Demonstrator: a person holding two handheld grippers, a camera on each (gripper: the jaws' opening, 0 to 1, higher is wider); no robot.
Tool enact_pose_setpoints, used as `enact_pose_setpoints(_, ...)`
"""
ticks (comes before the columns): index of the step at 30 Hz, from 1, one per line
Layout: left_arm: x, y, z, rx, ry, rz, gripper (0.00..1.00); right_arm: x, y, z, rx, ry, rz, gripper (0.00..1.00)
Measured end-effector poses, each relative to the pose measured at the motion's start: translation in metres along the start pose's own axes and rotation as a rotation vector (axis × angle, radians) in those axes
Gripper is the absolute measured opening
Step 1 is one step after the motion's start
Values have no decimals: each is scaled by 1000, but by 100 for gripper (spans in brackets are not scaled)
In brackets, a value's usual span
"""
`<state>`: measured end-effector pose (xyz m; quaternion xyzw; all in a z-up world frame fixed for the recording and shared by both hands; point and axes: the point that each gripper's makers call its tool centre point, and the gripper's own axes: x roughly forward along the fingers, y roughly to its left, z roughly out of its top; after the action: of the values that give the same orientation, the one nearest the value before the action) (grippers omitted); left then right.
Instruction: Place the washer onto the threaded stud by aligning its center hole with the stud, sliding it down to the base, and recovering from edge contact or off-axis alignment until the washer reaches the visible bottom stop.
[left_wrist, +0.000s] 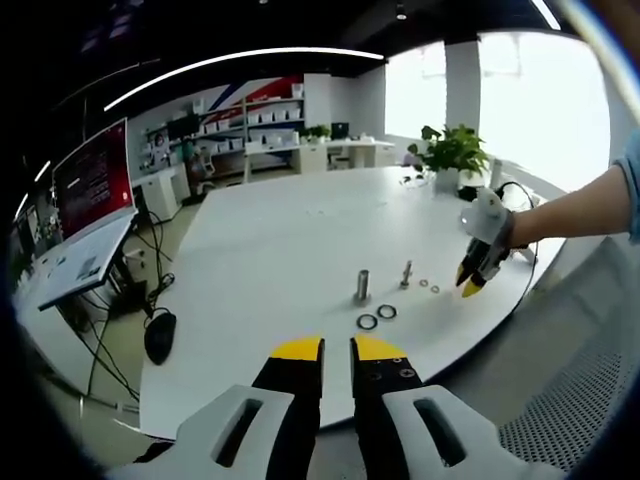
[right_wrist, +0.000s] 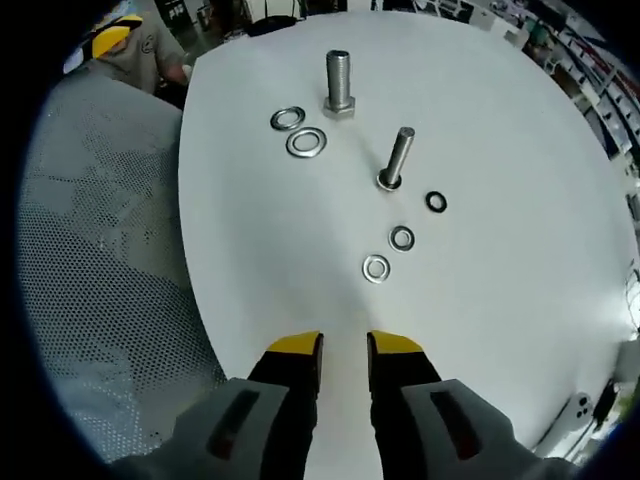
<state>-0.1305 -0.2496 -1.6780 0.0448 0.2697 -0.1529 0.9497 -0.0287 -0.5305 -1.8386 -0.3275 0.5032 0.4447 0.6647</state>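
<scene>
Washer (right_wrist: 376, 268) on table, just ahead of right gripper (right_wrist: 344, 347) tips, untouched

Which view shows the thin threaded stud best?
The right gripper view: the thin threaded stud stands near and sharp, its threads and base visible, small washers beside it. In the left gripper view the stud is far and tiny.

Both tongs share one build: the left tongs (left_wrist: 336, 352) and the right tongs (right_wrist: 344, 348) have black jaws capped with yellow tips, set in pale grey shells with slotted cut-outs; small screws dot one left jaw; a blue sleeve (left_wrist: 631, 185) covers the person's upper arm
</scene>
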Motion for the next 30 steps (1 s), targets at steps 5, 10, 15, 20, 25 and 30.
enact_pose_setpoints(5,0,1,1,-5,-7,3,8,-1,-6,11,-6,-19,-12,20)
enact_pose_setpoints(10,0,1,1,-7,-10,1,8,6,-11,15,4,-15,-13,20)
enact_pose_setpoints(15,0,1,1,-9,-11,0,8,15,-15,20,-4,2,-16,20)
enact_pose_setpoints(20,0,1,1,-8,-7,-1,8,21,-19,30,-6,0,-21,20)
enact_pose_setpoints(25,0,1,0,-8,-3,-2,8,27,-20,33,-42,19,-28,20)
enact_pose_setpoints(30,1,1,0,-9,0,-2,7,26,-19,33,-35,9,-18,18)
